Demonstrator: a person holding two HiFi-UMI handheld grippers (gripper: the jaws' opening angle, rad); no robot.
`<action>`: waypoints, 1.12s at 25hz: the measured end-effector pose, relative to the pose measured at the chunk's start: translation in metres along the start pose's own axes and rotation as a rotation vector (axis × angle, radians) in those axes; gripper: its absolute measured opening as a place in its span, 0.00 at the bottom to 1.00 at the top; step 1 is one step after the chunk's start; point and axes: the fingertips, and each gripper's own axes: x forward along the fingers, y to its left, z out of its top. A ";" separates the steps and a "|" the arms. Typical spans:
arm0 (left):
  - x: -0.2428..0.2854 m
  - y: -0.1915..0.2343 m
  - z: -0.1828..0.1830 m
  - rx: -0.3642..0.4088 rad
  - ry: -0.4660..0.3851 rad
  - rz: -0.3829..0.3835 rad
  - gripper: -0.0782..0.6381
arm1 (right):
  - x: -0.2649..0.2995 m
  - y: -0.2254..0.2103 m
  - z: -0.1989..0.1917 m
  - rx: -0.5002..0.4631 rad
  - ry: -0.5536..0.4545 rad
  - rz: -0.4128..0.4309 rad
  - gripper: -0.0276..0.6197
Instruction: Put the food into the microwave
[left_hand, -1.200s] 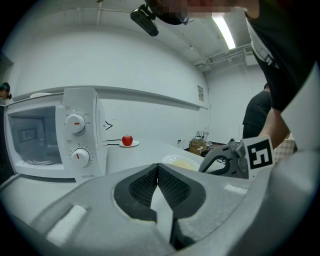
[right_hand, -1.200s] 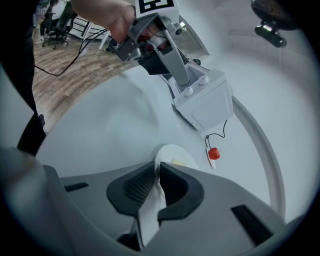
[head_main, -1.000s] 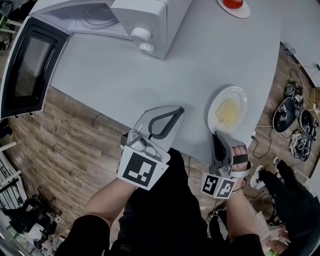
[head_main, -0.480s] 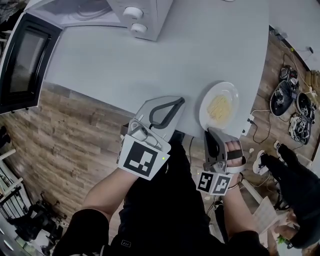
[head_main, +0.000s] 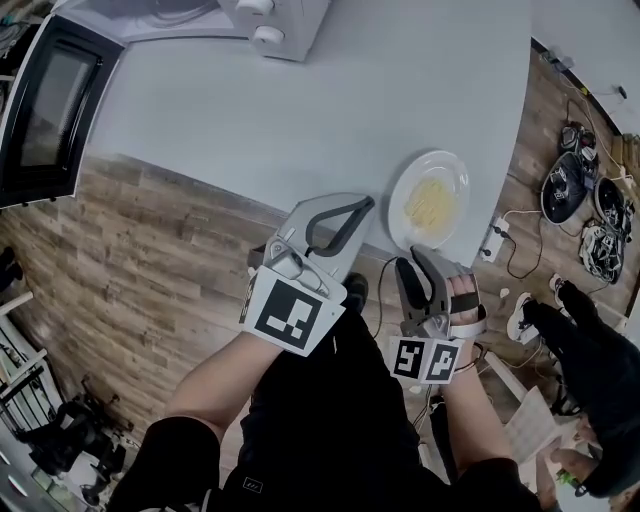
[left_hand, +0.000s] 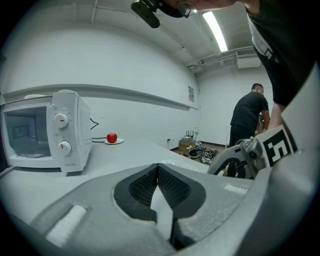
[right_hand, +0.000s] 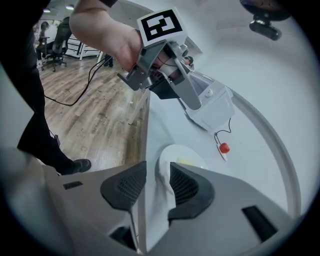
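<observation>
The plate of food (head_main: 428, 200) sits at the near right edge of the table (head_main: 300, 120), not yet lifted. Just near of it, my right gripper (head_main: 412, 262) is opening, its pads off the rim. My left gripper (head_main: 352, 207) is closed and empty. The microwave (head_main: 190, 15) stands open at far left.

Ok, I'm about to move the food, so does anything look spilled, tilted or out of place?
Nothing is spilled or broken. The plate lies flat with its food on it, though close to the table edge. The microwave door hangs open, which suits the task.
</observation>
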 end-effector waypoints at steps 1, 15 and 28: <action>-0.001 -0.002 0.000 -0.001 0.001 0.006 0.12 | 0.000 0.000 0.000 0.004 -0.007 0.001 0.27; -0.017 -0.010 0.002 -0.018 0.013 0.078 0.12 | 0.003 -0.011 -0.002 0.057 -0.047 0.152 0.34; -0.014 -0.008 -0.003 -0.027 0.020 0.085 0.12 | 0.019 -0.015 0.002 -0.092 -0.053 0.006 0.11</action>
